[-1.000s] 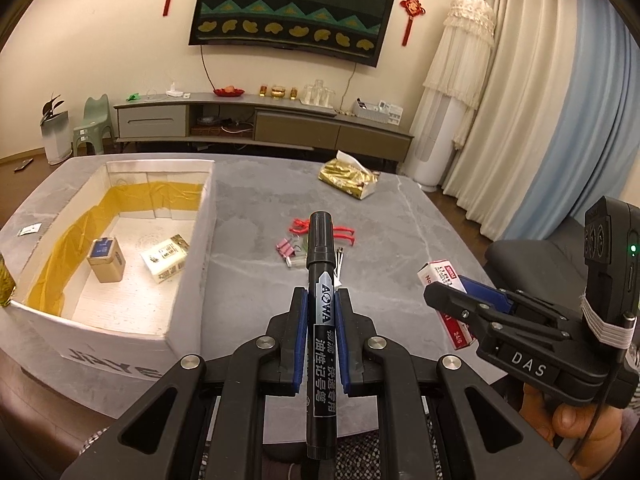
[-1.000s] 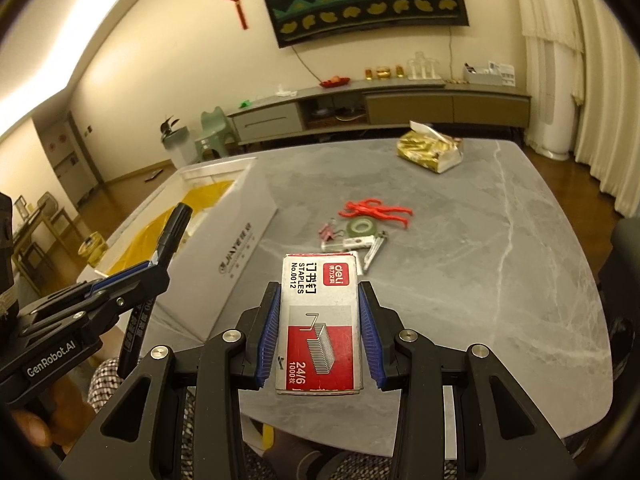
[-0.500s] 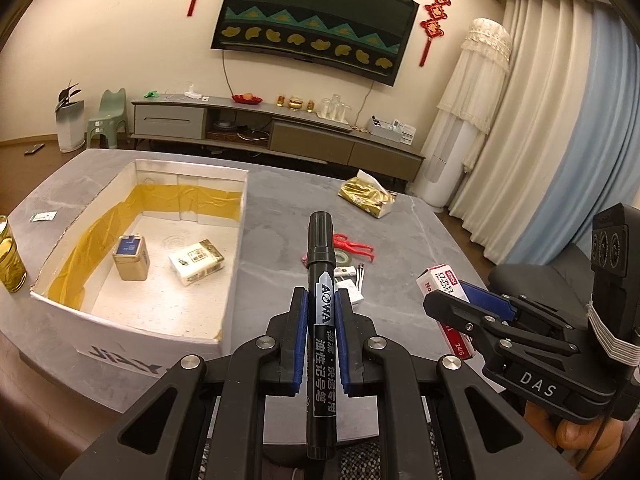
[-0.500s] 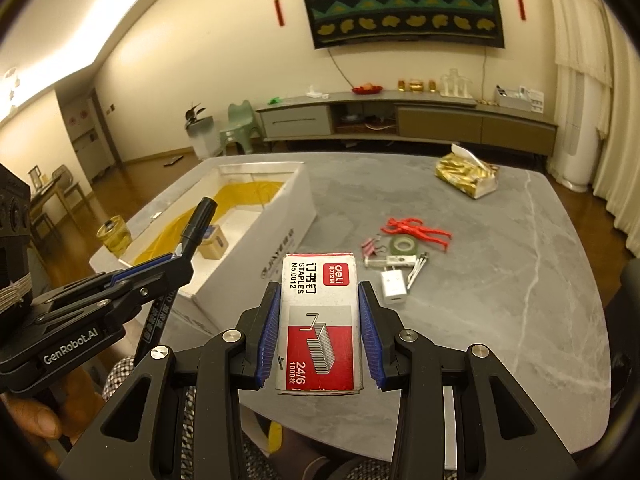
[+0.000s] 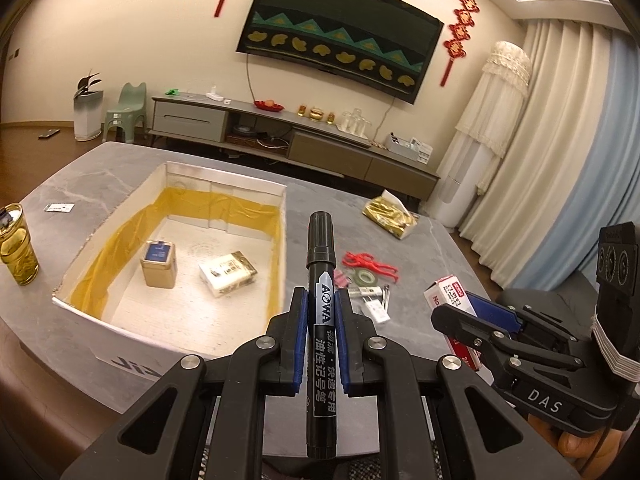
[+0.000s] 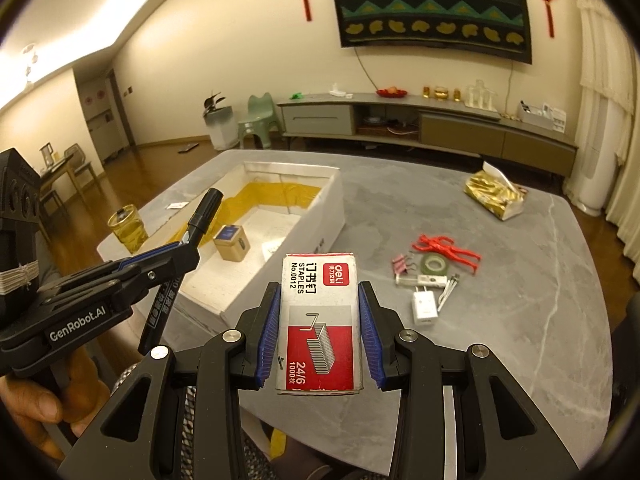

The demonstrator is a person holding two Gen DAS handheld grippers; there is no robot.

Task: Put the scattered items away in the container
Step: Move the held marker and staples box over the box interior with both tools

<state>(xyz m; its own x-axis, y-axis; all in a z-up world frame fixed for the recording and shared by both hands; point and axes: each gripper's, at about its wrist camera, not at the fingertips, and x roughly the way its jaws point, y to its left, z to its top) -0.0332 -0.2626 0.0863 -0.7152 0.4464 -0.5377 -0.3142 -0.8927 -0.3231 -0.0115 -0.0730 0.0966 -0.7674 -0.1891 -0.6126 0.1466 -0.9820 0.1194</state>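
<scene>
My left gripper (image 5: 320,312) is shut on a black marker pen (image 5: 321,264), held above the table's near edge, right of the white box (image 5: 280,240) with yellow tape inside. My right gripper (image 6: 318,320) is shut on a red-and-white staples box (image 6: 318,312); in the left wrist view that staples box (image 5: 446,298) shows at the right. In the white box lie a gold tin (image 5: 159,264) and a small white carton (image 5: 227,274). Scattered on the grey table (image 6: 520,320) are red clips (image 6: 446,250), a green tape roll (image 6: 434,264), pink binder clips (image 6: 400,264), a white plug (image 6: 424,306) and metal clips (image 6: 448,286).
A glass of yellow liquid (image 5: 16,246) stands left of the white box. A gold tissue pack (image 6: 494,196) lies at the table's far right. A TV cabinet (image 5: 280,136) runs along the back wall. A person's hand (image 6: 32,400) holds the left gripper's handle.
Both grippers have risen and pulled back from the table with their loads. The white box and the scattered items now sit lower and farther in both views.
</scene>
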